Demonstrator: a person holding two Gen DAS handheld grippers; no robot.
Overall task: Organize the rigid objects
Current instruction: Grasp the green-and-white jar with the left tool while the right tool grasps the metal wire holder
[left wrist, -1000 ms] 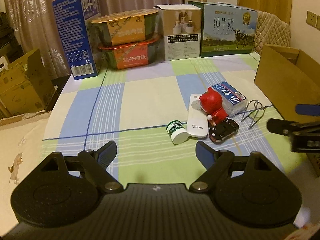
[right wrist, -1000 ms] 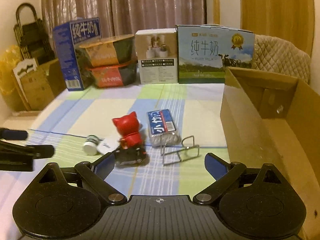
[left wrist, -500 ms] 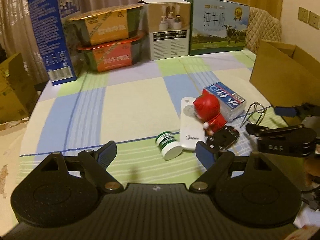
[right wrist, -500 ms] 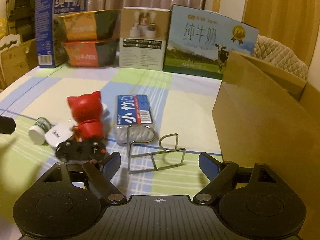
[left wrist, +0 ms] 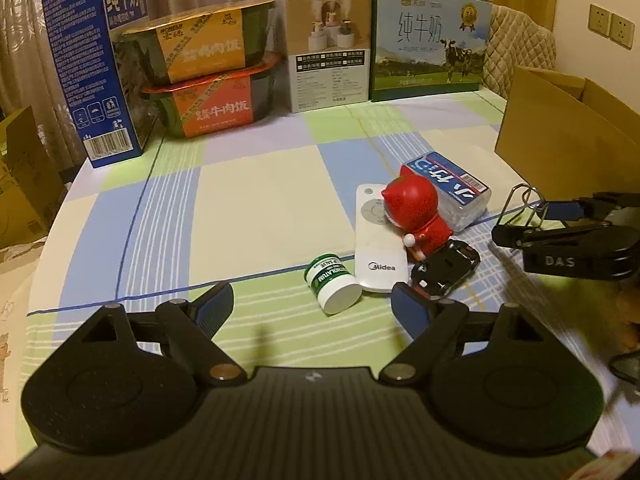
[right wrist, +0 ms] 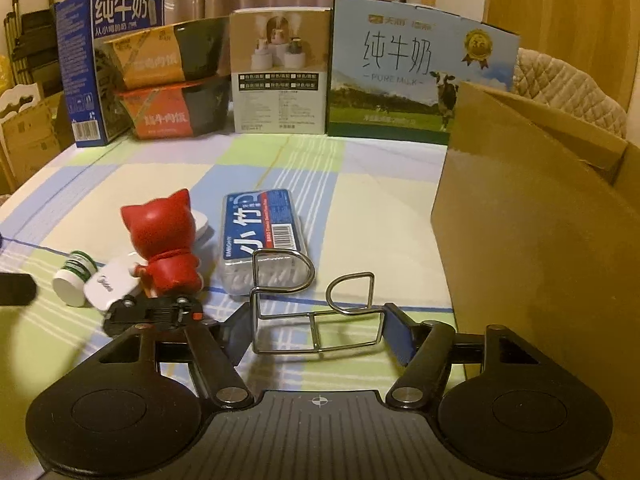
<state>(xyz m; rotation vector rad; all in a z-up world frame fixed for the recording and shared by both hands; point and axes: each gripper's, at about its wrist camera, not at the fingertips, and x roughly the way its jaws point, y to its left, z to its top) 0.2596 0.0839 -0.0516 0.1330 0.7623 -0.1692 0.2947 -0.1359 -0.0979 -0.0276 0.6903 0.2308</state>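
The right gripper [right wrist: 316, 326] straddled the wire rack [right wrist: 314, 304], apparently not yet clamped. The left gripper [left wrist: 312, 306] hung released. Five items remained outside the cardboard box [right wrist: 540, 248].

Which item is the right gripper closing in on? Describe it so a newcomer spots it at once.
Start at the open cardboard box on the right of the checked tablecloth. Just left of its near corner, in front of the blue-labelled clear pack, lies the bent wire rack. It alone is bare metal wire, sitting between the right gripper and its open jaws.

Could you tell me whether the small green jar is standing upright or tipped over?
Tipped over: the green jar lies on its side beside the white remote.
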